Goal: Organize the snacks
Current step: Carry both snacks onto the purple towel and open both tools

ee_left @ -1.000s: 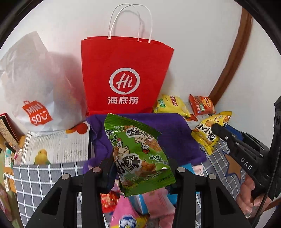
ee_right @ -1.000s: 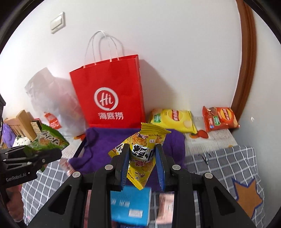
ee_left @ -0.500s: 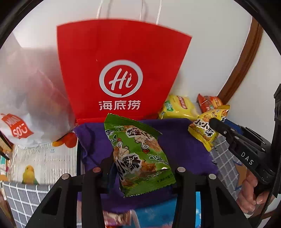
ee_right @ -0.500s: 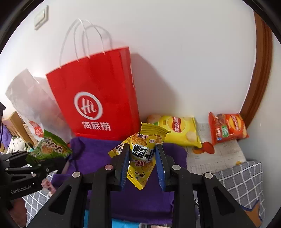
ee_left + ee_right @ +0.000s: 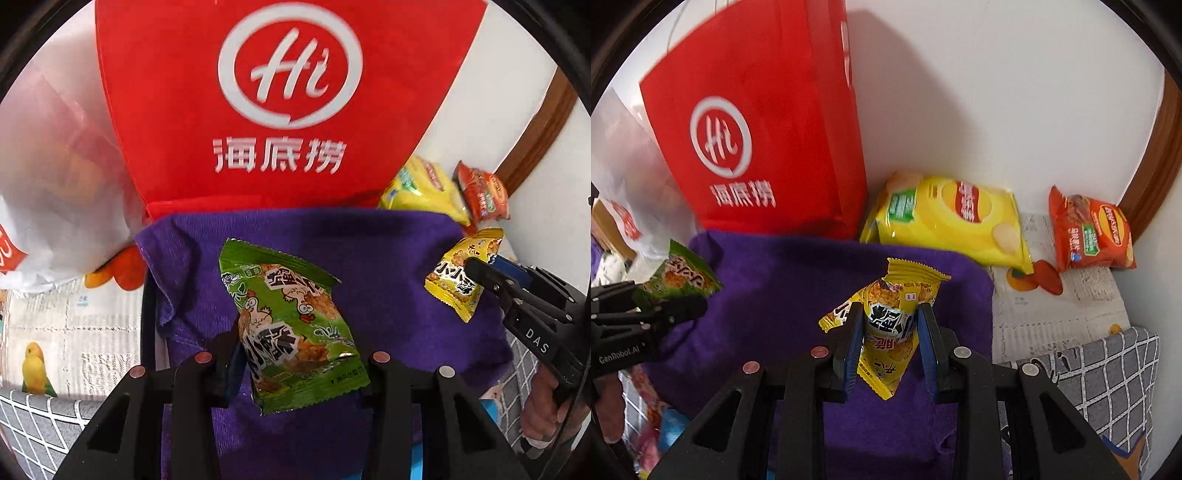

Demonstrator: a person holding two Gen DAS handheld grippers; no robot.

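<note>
- Left gripper (image 5: pixel 295 354): jaws clamp green packet (image 5: pixel 295 325) at its middle
- Right gripper (image 5: pixel 890 343): jaws pinch yellow packet (image 5: pixel 890 328) narrow
- Both packets: judged light, crinkly, slippery, crushable; hold mid-body

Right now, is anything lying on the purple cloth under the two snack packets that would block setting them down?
Nothing visible does. The green snack packet and the small yellow snack packet, each held in jaws, hang over bare purple cloth; the big yellow chip bag lies beyond its far edge.

Green snack packet (image 5: pixel 291 328); yellow snack packet (image 5: pixel 894 328); purple cloth (image 5: pixel 775 280); red bag (image 5: pixel 280 99) with white logo.
</note>
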